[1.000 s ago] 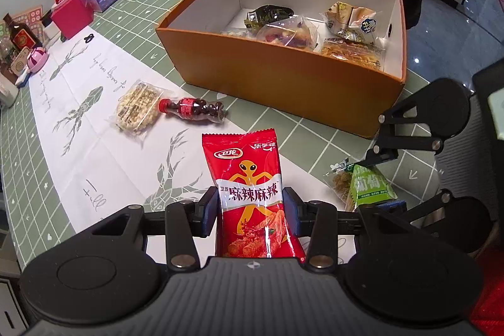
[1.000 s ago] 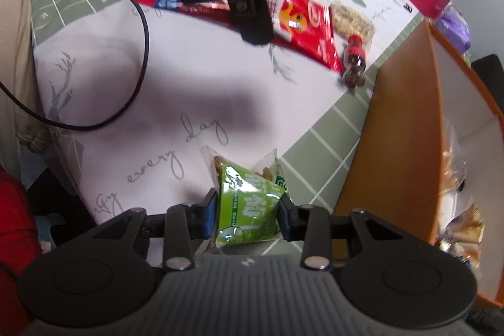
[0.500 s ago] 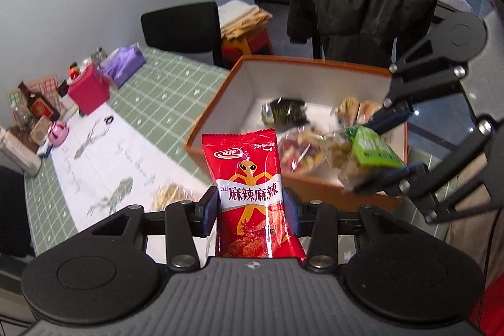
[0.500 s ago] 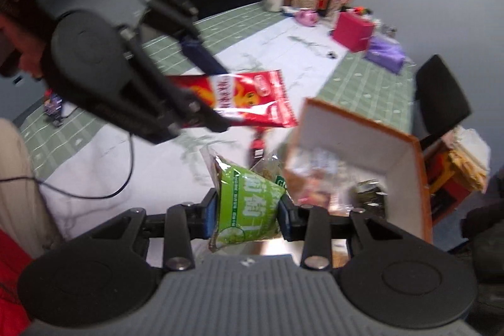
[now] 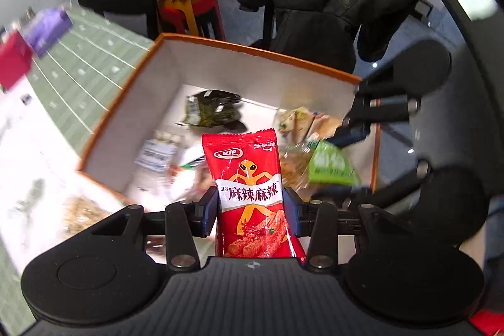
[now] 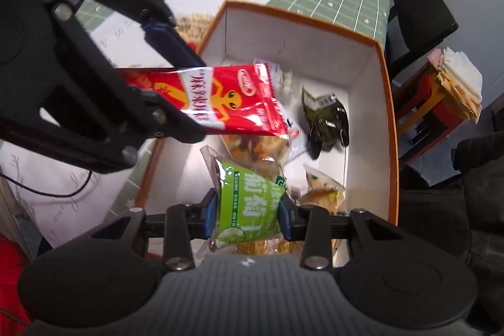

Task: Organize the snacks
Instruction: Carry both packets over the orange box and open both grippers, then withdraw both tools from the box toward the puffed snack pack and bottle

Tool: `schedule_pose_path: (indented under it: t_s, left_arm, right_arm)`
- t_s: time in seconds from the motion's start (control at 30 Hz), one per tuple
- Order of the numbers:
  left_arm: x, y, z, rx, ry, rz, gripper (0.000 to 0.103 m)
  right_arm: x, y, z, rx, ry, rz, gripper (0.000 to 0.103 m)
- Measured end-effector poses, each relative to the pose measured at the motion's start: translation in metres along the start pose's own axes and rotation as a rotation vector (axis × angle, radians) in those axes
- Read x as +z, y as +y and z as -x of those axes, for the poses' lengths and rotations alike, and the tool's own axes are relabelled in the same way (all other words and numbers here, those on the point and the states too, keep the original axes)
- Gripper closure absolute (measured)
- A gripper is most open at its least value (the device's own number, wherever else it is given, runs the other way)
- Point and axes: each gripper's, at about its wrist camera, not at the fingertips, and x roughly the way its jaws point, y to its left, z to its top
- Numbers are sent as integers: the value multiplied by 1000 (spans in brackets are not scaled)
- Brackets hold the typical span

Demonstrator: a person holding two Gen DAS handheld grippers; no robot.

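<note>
My left gripper (image 5: 251, 211) is clamped on a red snack packet (image 5: 252, 194), blue pads pressing both long edges, with the packet standing up between them. My right gripper (image 6: 247, 214) is clamped the same way on a green snack packet (image 6: 247, 207), which sticks out forward from the pads. Both packets hang above the orange box (image 6: 389, 103), white inside; the red one is over its near left part, the green one over its near edge, just right of the red.

The red packet bears an orange alien figure, a red oval logo I cannot read, and the white band 麻辣麻辣. The green packet carries large white characters, too distorted to read.

On the box floor lie a dark green packet (image 6: 324, 118) toward the far side and a beige packet (image 6: 324, 191) near my right gripper.
</note>
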Motion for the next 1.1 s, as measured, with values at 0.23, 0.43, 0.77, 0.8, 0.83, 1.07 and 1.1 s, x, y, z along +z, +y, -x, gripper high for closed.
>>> schedule_pose_path:
  t_s: [0.23, 0.43, 0.77, 0.8, 0.83, 1.07, 1.1]
  left_arm:
    - [5, -6, -44, 2, 111, 13, 54]
    - [7, -8, -54, -3, 156, -3, 53]
    - [14, 12, -45, -55, 171, 102, 43]
    - [15, 14, -41, -60, 159, 114, 43]
    - [15, 16, -38, -66, 147, 125, 43]
    - [9, 27, -14, -118, 69, 191, 28]
    - [6, 26, -10, -94, 57, 181, 29]
  right_arm:
    - [-5, -12, -10, 11, 41, 10, 66]
    - [-7, -18, -18, 58, 81, 12, 65]
    - [-8, -20, -23, 106, 97, 5, 63]
    - [-8, -20, -22, 109, 95, 0, 61]
    - [-8, -20, -22, 111, 93, -3, 57]
    - [-5, -17, -22, 120, 88, -10, 47]
    - [-4, -16, -22, 118, 84, -8, 47]
